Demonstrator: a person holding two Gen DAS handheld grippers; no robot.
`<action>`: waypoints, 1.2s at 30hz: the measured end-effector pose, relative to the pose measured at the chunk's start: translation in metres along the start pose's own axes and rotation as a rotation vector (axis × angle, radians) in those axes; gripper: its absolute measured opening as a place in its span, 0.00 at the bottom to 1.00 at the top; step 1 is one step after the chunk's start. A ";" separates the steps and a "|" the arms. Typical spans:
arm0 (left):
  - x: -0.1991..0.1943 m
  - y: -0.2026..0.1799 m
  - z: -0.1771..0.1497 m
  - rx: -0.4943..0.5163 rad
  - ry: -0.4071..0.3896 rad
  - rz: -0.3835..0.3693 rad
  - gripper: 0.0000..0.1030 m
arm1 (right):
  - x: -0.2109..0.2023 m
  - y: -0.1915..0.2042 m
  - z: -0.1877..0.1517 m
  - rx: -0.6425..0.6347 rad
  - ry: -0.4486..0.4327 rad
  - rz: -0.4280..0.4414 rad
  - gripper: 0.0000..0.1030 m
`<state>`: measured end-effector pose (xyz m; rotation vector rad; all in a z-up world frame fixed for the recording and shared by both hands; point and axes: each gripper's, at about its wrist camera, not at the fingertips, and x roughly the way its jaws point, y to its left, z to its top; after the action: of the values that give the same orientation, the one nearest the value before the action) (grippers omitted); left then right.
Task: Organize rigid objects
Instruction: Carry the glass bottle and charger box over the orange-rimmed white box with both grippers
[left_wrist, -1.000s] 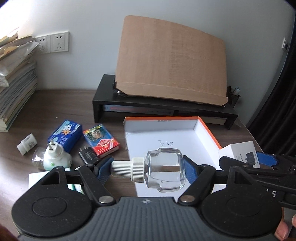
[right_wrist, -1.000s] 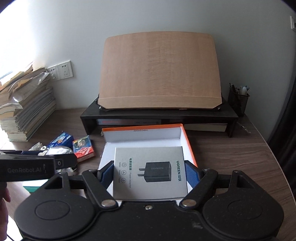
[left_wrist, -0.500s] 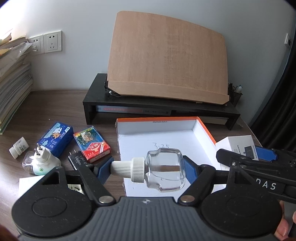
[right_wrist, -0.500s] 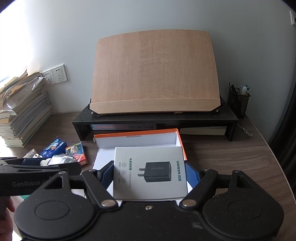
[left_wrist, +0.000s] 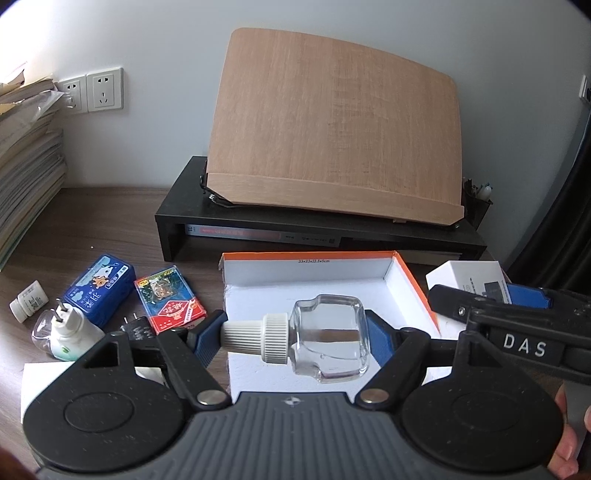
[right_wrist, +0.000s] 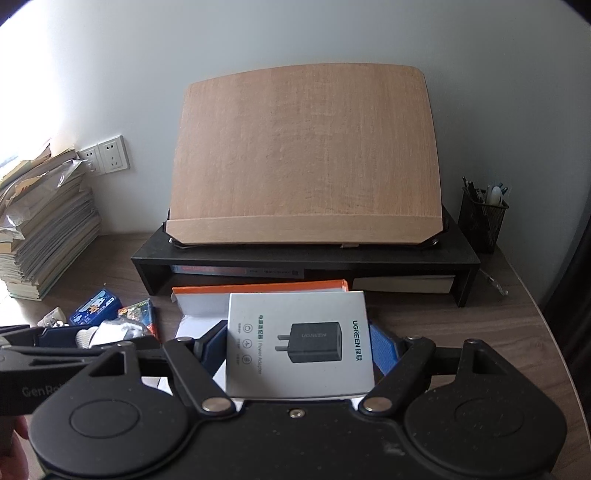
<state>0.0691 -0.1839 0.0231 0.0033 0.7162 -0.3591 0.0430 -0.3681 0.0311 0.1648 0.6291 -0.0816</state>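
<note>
My left gripper (left_wrist: 293, 338) is shut on a clear glass bottle (left_wrist: 328, 338) with a white ribbed cap, held sideways above the near edge of the open white box with orange rim (left_wrist: 413, 284). My right gripper (right_wrist: 299, 345) is shut on a white UGREEN adapter box (right_wrist: 299, 343), held above the same orange-rimmed box (right_wrist: 258, 287). In the left wrist view the right gripper (left_wrist: 517, 325) and its adapter box (left_wrist: 469, 277) sit at the right, beside the open box. The left gripper with the bottle shows at the left of the right wrist view (right_wrist: 110, 332).
On the desk left of the open box lie a blue tin (left_wrist: 99, 288), a red card pack (left_wrist: 168, 299), a black plug (left_wrist: 136, 326), a plug-in vaporizer (left_wrist: 66, 332) and a small white bottle (left_wrist: 27, 304). A black riser (left_wrist: 317, 229) with a wooden board stands behind. Book stack at left (right_wrist: 44, 236), pen cup at right (right_wrist: 482, 218).
Both grippers have drawn back and risen a little from the open box, each still holding its object. The desk items have not moved.
</note>
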 end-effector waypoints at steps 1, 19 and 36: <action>0.001 -0.002 0.000 0.000 -0.003 0.002 0.77 | 0.001 -0.002 0.001 -0.002 -0.002 0.001 0.90; 0.006 -0.022 -0.004 -0.002 -0.014 0.017 0.77 | 0.006 -0.020 0.006 -0.005 -0.007 -0.002 0.90; 0.015 -0.026 -0.006 -0.006 0.012 0.037 0.77 | 0.012 -0.015 0.008 -0.032 -0.002 0.010 0.90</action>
<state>0.0675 -0.2121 0.0115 0.0134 0.7283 -0.3216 0.0555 -0.3848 0.0281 0.1366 0.6276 -0.0615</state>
